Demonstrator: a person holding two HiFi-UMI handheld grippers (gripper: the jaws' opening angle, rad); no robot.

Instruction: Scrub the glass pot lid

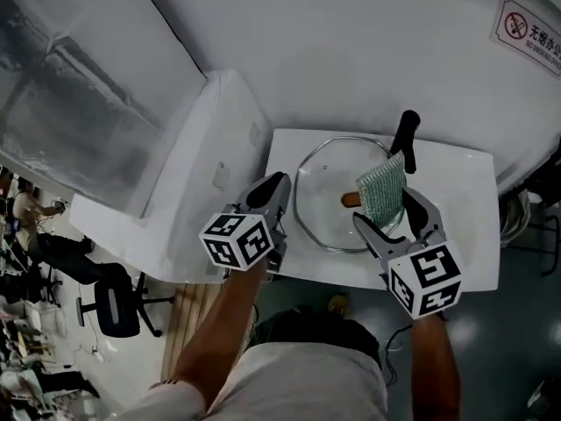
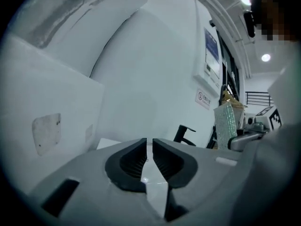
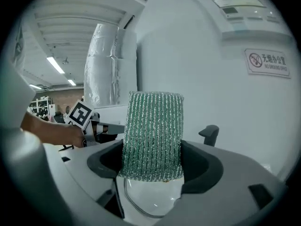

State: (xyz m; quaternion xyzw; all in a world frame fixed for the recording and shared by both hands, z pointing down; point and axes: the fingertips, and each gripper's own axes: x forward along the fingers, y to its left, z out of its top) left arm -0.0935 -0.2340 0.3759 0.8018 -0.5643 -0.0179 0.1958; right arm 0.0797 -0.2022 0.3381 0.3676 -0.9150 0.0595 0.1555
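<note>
The glass pot lid [image 1: 326, 202] lies flat in the white basin [image 1: 460, 209], its brown knob [image 1: 351, 200] facing up. My right gripper [image 1: 392, 210] is shut on a green scrub pad [image 1: 383, 189], which stands upright over the lid's right side. In the right gripper view the scrub pad [image 3: 153, 133] fills the gap between the jaws, with the lid [image 3: 150, 202] below it. My left gripper [image 1: 273, 193] hovers at the basin's left edge, beside the lid and apart from it. Its jaws [image 2: 149, 157] stand shut with nothing between them.
A black faucet [image 1: 406, 134] rises at the basin's far edge, close behind the pad. A white wall with a no-smoking sign [image 1: 529, 26] runs behind. A white cabinet [image 1: 197, 160] adjoins the basin on the left. An office chair [image 1: 118, 305] stands on the floor below.
</note>
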